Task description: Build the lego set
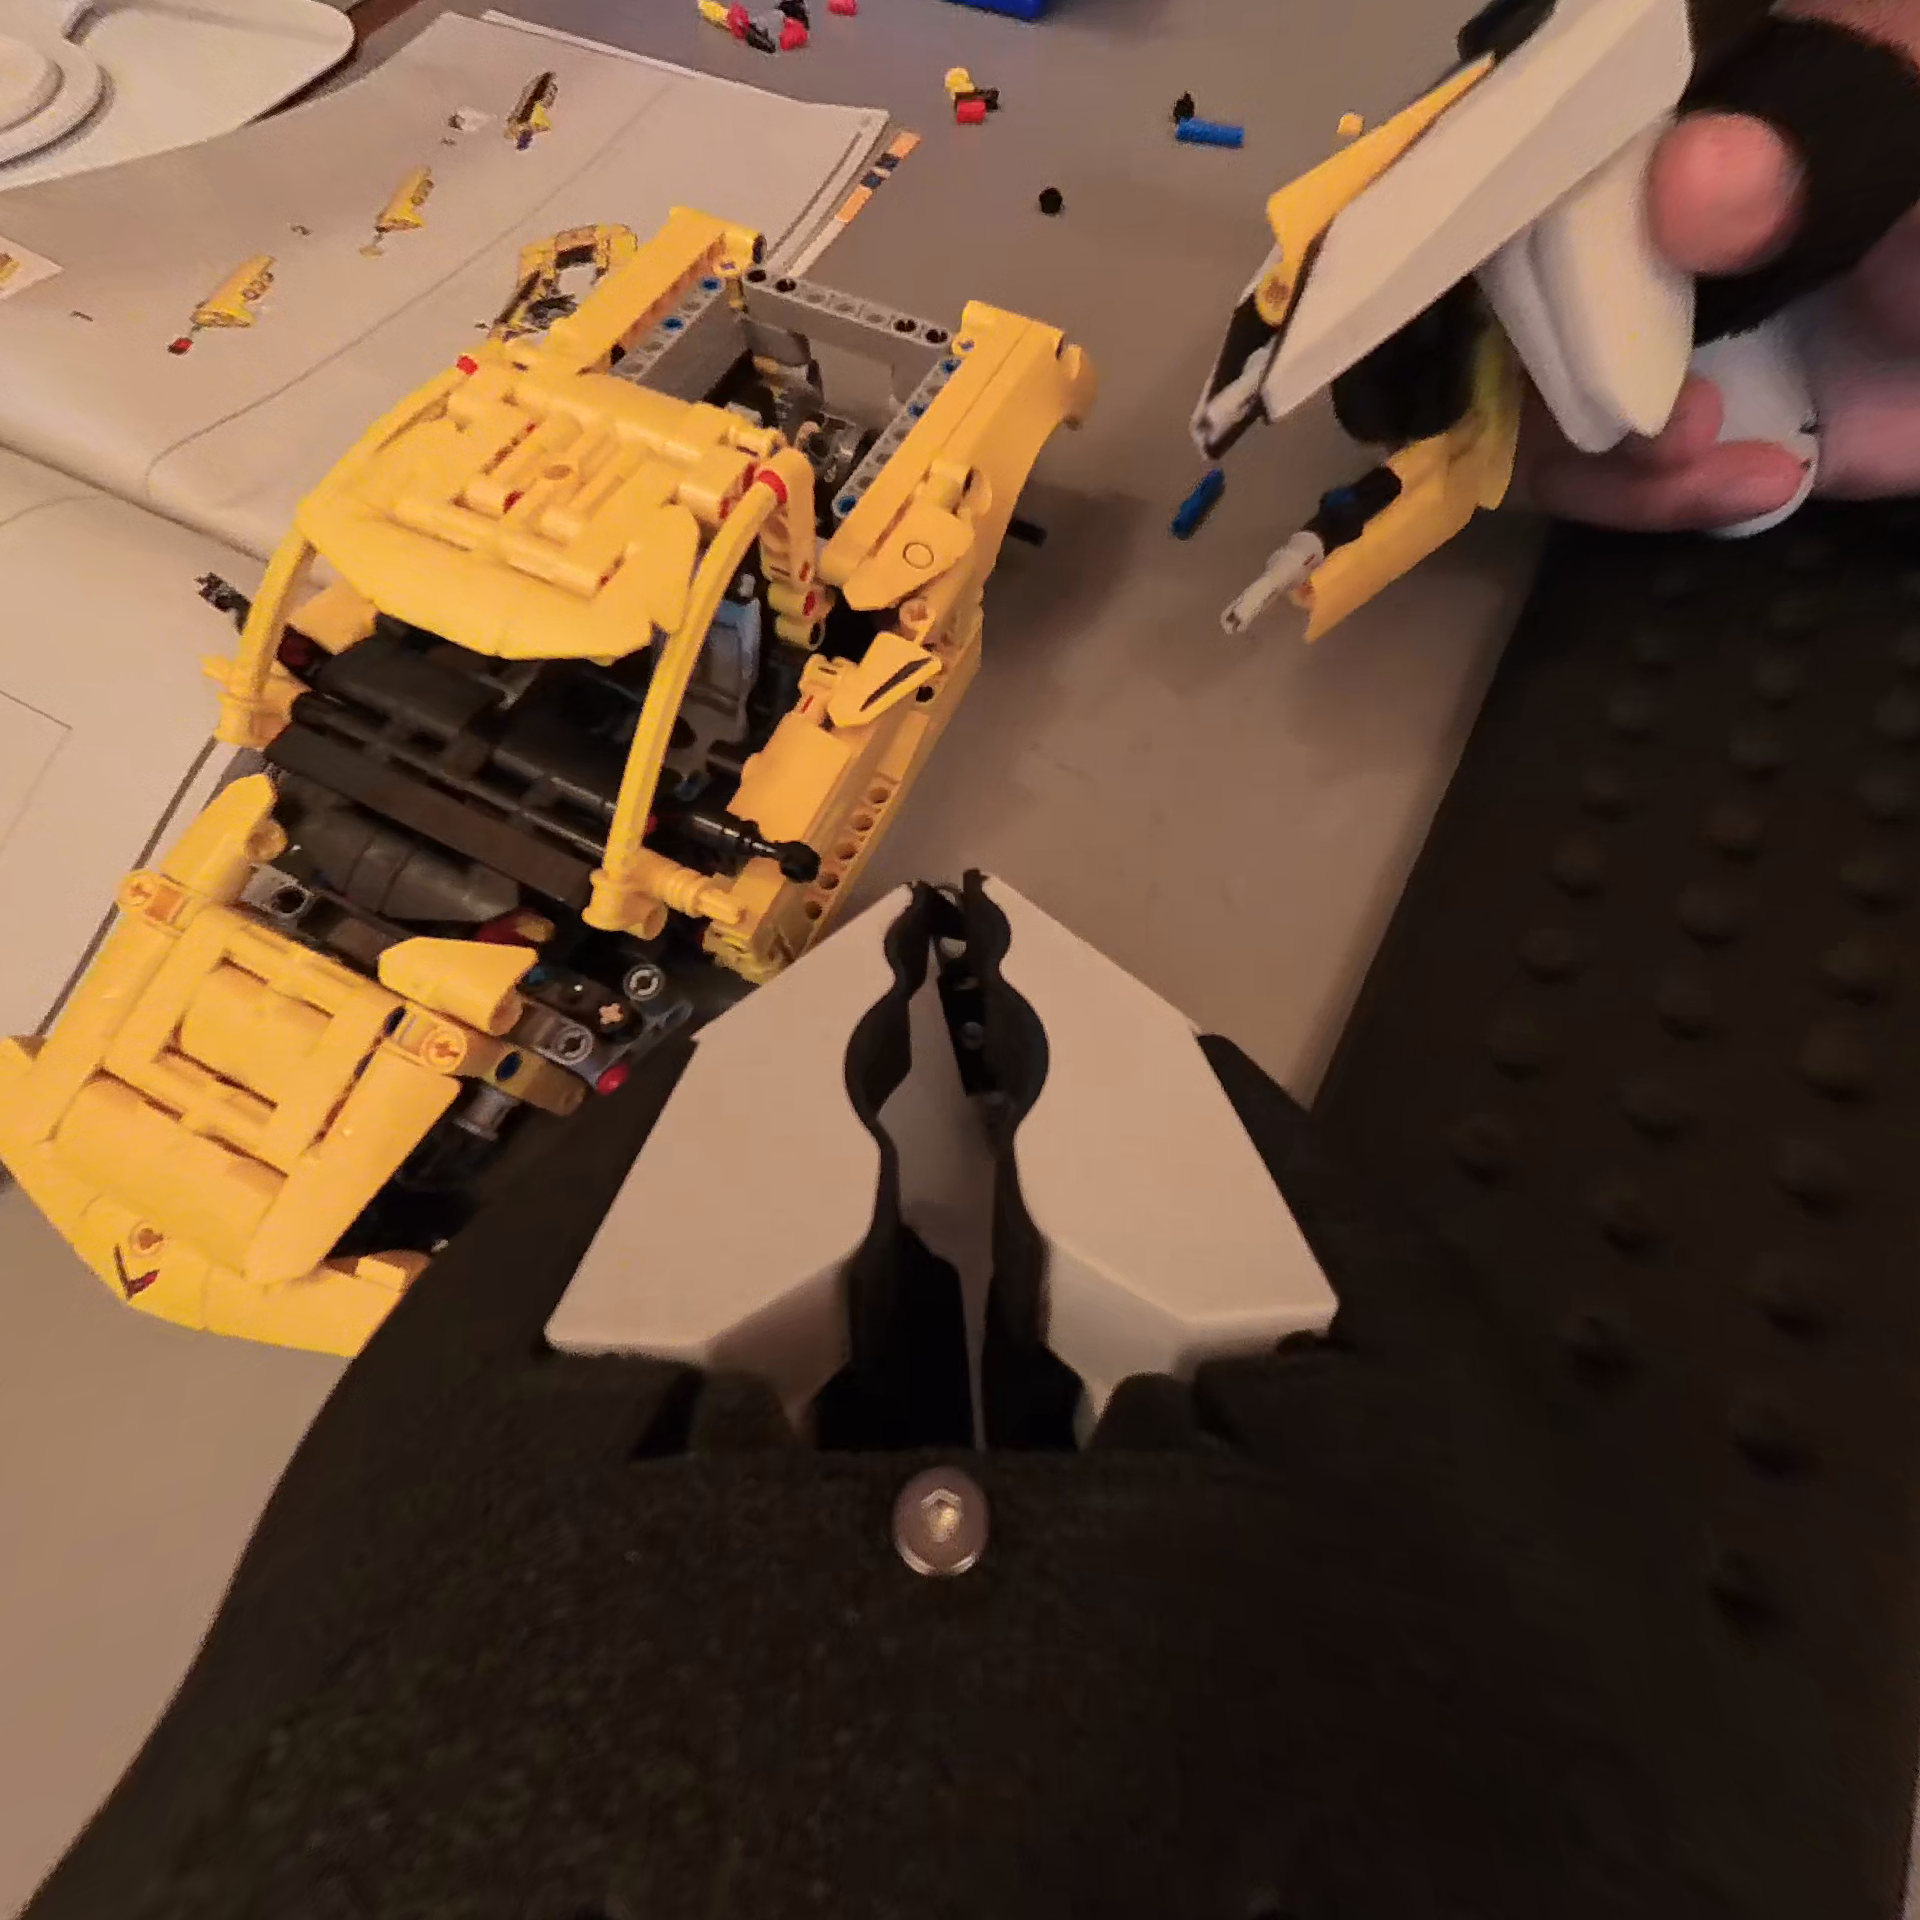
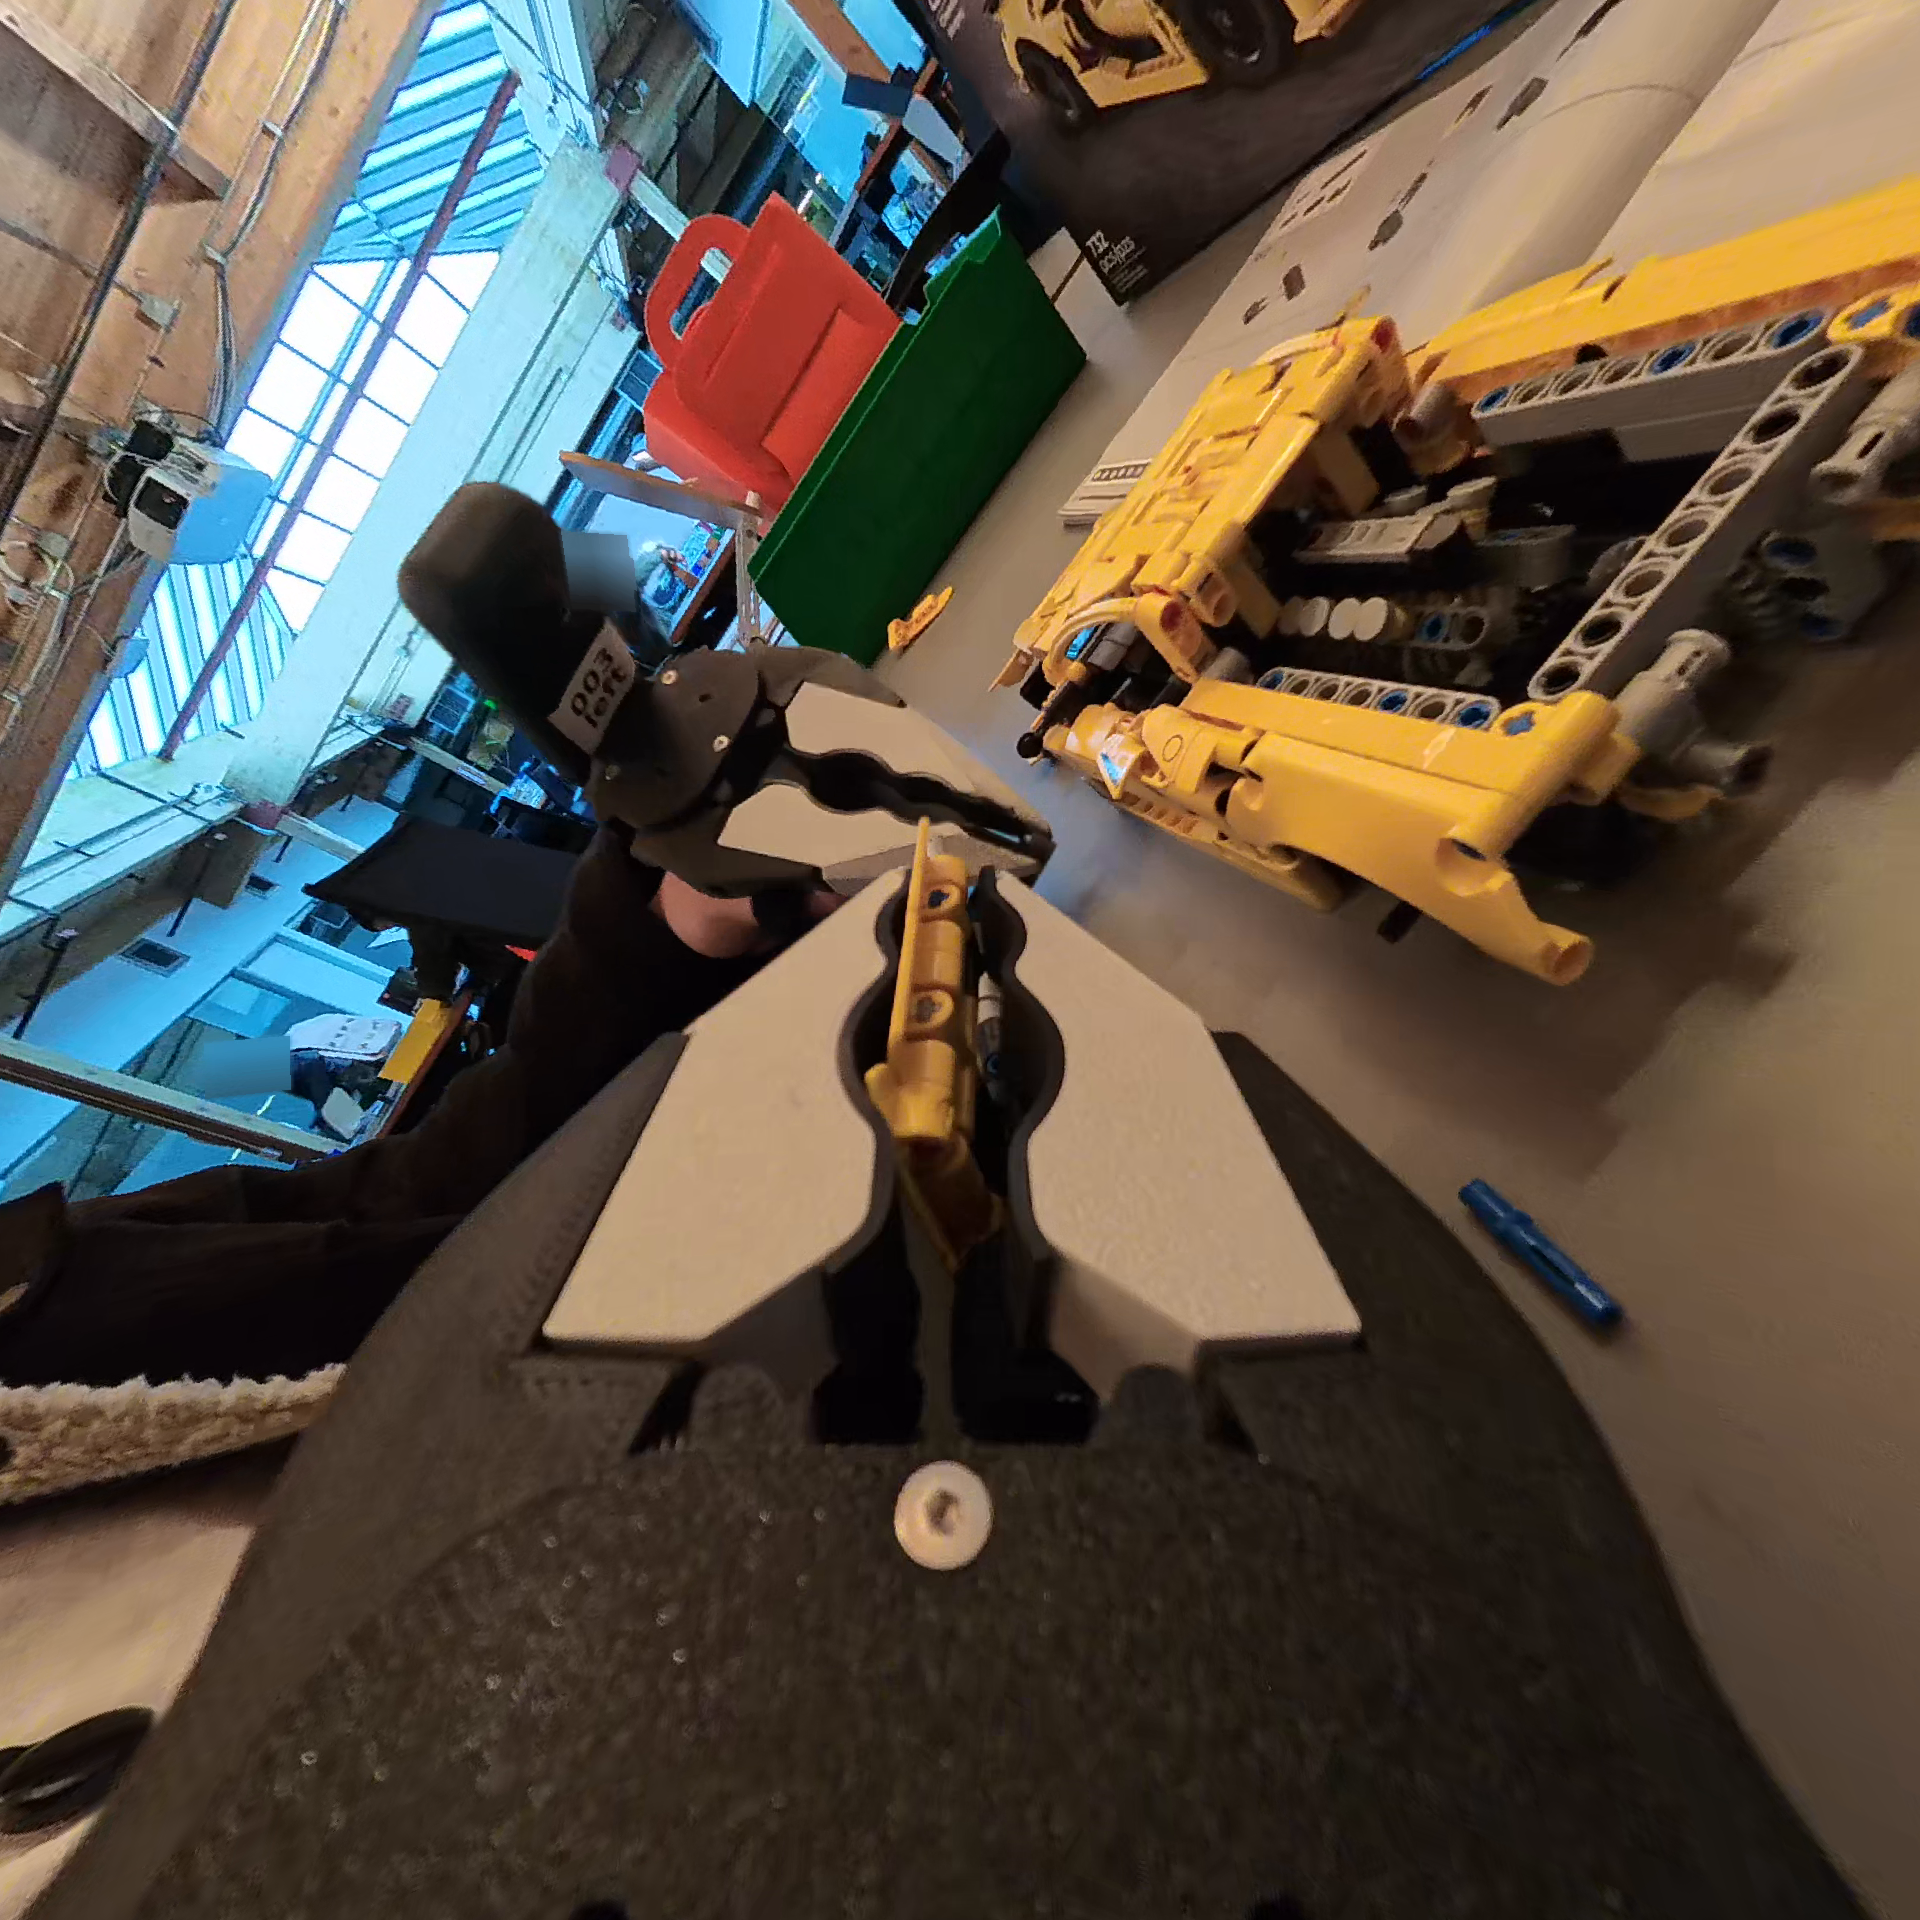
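A partly built yellow Lego car (image 1: 582, 727) lies on the grey table, its grey rear frame open; the right wrist view shows it from behind (image 2: 1403, 644). My left gripper (image 1: 951, 894) is just beside the car's right side, shut on a small black piece (image 1: 966, 1029). It also shows in the right wrist view (image 2: 1023, 831). My right gripper (image 2: 945, 883) is shut on a yellow sub-assembly (image 2: 925, 1029) with black and white pins. In the left wrist view, the right gripper (image 1: 1288, 395) holds that sub-assembly (image 1: 1403, 520) above the table, right of the car.
The open instruction booklet (image 1: 312, 260) lies under and left of the car. Loose small pieces lie at the back (image 1: 1205, 130), and a blue pin (image 2: 1538, 1252) lies near the right gripper. A dark studded mat (image 1: 1662, 935) is at the right. A green bin (image 2: 925, 447) and the set's box (image 2: 1143, 104) stand farther off. The gap from one gripper's tips to the other's is roughly 9 cm.
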Motion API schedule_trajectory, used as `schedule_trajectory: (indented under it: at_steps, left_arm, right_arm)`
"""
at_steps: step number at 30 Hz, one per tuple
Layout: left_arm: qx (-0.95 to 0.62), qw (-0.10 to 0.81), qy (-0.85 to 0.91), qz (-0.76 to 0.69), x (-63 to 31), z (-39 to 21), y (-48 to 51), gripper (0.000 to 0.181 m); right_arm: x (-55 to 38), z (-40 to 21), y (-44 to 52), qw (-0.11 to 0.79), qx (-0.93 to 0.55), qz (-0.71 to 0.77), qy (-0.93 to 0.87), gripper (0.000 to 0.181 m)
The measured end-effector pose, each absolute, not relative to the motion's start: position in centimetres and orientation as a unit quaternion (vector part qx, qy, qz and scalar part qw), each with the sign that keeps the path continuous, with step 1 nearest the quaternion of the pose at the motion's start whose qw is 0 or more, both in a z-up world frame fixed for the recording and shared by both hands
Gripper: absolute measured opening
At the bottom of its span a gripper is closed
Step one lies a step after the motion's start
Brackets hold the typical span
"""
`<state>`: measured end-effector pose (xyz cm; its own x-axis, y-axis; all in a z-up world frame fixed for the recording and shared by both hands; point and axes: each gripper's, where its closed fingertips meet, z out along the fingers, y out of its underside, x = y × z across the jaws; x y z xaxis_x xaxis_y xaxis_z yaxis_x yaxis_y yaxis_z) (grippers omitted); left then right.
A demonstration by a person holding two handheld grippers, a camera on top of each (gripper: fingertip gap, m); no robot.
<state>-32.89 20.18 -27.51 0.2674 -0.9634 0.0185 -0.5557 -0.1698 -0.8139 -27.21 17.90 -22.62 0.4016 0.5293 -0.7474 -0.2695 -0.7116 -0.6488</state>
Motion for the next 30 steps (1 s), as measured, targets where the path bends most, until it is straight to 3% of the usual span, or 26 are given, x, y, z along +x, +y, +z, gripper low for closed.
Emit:
schedule_trajectory:
  at_steps: [13,17,23,30]
  left_arm:
    - [-0.711,0.325,0.567,-0.258,-32.8,-29.3,19.6,0.005]
    - [-0.713,0.320,0.565,-0.264,-32.8,-29.4,19.6,0.006]
    - [-0.719,0.321,0.553,-0.272,-33.0,-29.2,19.9,0.005]
    - [-0.706,0.337,0.542,-0.306,-32.8,-27.5,19.6,0.012]
  right_arm:
    - [-27.2,-22.7,18.0,0.361,-0.749,0.550,-0.077,0.012]
    - [-27.4,-23.1,18.0,0.361,-0.761,0.531,-0.090,0.000]
    - [-26.9,-23.7,18.4,0.360,-0.777,0.510,-0.082,0.000]
    - [-24.9,-23.5,18.5,0.397,-0.785,0.469,-0.083,0.003]
